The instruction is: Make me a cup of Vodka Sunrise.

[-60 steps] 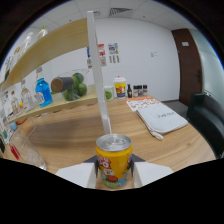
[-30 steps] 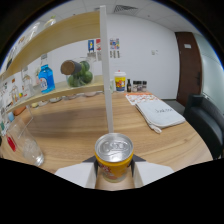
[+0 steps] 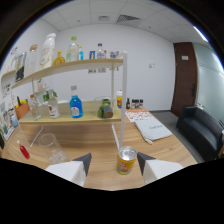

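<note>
A yellow-orange drink can (image 3: 126,160) with a silver top stands upright on the wooden table (image 3: 95,137). It is between the tips of my gripper (image 3: 114,161), nearer the right finger (image 3: 144,161), with a gap on each side. The left finger (image 3: 84,162) is well clear of the can. The gripper is open and holds nothing. A clear glass (image 3: 50,145) stands on the table to the left, beyond the left finger.
A white post (image 3: 123,100) rises just behind the can, carrying a wooden shelf (image 3: 75,66) of bottles. A blue bottle (image 3: 75,106) and a green bottle (image 3: 105,110) stand on the lower shelf. Papers (image 3: 151,128) lie to the right, with a black sofa (image 3: 202,131) beyond.
The can was close in between the fingers before. Now the fingers have spread and the gripper has drawn back and tilted up, leaving the can standing on the table.
</note>
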The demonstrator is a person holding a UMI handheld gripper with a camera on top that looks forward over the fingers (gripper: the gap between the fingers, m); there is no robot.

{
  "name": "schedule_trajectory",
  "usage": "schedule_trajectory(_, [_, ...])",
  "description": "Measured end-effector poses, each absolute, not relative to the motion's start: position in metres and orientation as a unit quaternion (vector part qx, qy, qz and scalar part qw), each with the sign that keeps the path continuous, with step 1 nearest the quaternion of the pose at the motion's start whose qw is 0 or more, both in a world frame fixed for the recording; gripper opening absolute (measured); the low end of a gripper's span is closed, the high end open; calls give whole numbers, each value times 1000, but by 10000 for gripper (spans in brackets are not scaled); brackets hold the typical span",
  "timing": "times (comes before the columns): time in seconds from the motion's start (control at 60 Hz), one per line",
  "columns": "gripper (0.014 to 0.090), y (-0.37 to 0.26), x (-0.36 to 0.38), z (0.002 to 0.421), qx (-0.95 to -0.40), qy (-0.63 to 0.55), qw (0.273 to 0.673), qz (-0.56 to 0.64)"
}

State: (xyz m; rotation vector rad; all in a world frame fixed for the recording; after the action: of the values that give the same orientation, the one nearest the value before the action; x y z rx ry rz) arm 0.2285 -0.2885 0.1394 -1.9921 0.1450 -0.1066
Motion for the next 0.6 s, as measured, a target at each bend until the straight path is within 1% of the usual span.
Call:
schedule_trajectory(0.067, [854, -302, 201, 153, -833, 54, 549, -35])
schedule_trajectory(0.15, [853, -317, 164, 159, -831, 42, 554, -24])
schedule_trajectory(0.283, [852, -335, 107, 148, -836, 26, 548, -5])
schedule_trajectory(0.35, [864, -338, 82, 141, -837, 20, 547, 2])
schedule_trajectory(0.467, [863, -334, 46, 138, -837, 10, 546, 8])
schedule_trajectory(0.6, [866, -304, 9, 166, -816, 1, 577, 21])
